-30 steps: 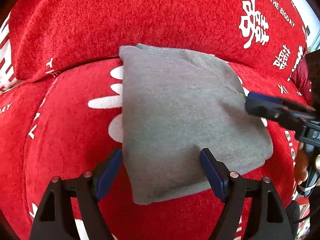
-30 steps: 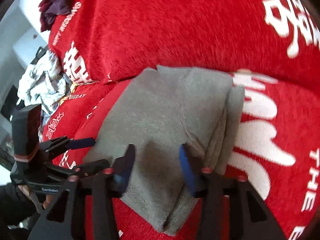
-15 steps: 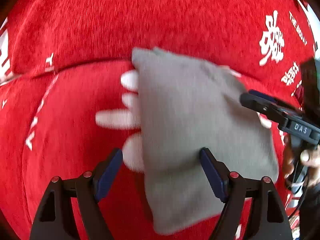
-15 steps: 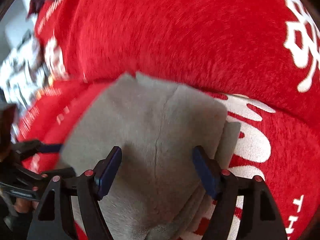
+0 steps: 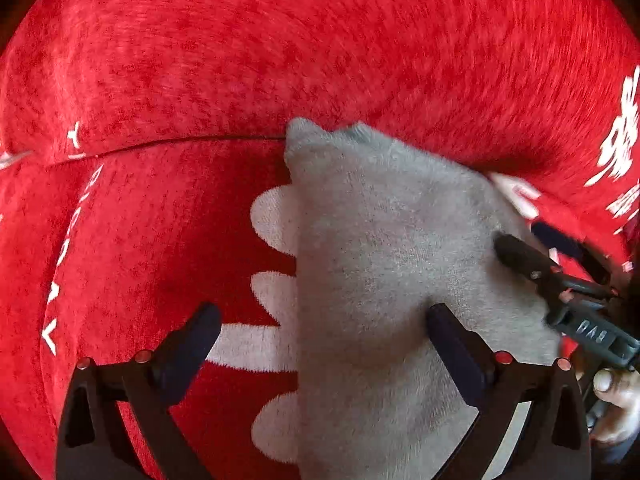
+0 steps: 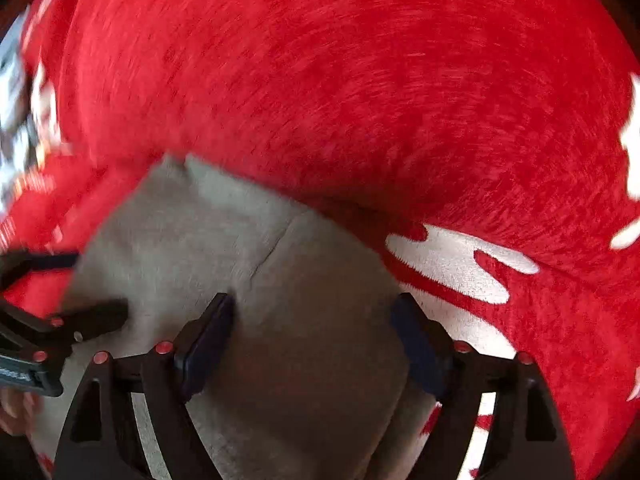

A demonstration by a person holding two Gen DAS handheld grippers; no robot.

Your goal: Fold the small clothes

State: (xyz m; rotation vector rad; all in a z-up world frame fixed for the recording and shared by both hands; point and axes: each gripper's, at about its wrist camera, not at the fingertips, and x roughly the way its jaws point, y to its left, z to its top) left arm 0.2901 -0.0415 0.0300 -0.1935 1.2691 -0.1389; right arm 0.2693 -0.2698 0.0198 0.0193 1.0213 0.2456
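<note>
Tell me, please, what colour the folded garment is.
Plain grey garment, no pattern; clearest in the left wrist view.

cut off: grey folded garment [image 5: 392, 280] ran past both views' bottom edges | hidden: white print [image 5: 272, 320] partly under it | blurred: clutter [image 6: 16, 120] at right view's left edge, unreadable | cropped: person's hand [image 5: 616, 396] at frame edge

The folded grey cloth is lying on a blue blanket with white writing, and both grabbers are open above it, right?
Not quite: the blanket is red, not blue, as the left wrist view shows. The rest holds. The folded grey cloth lies on it among white writing, and the left gripper and right gripper are both over it, their jaws opening, pinching nothing.
</note>
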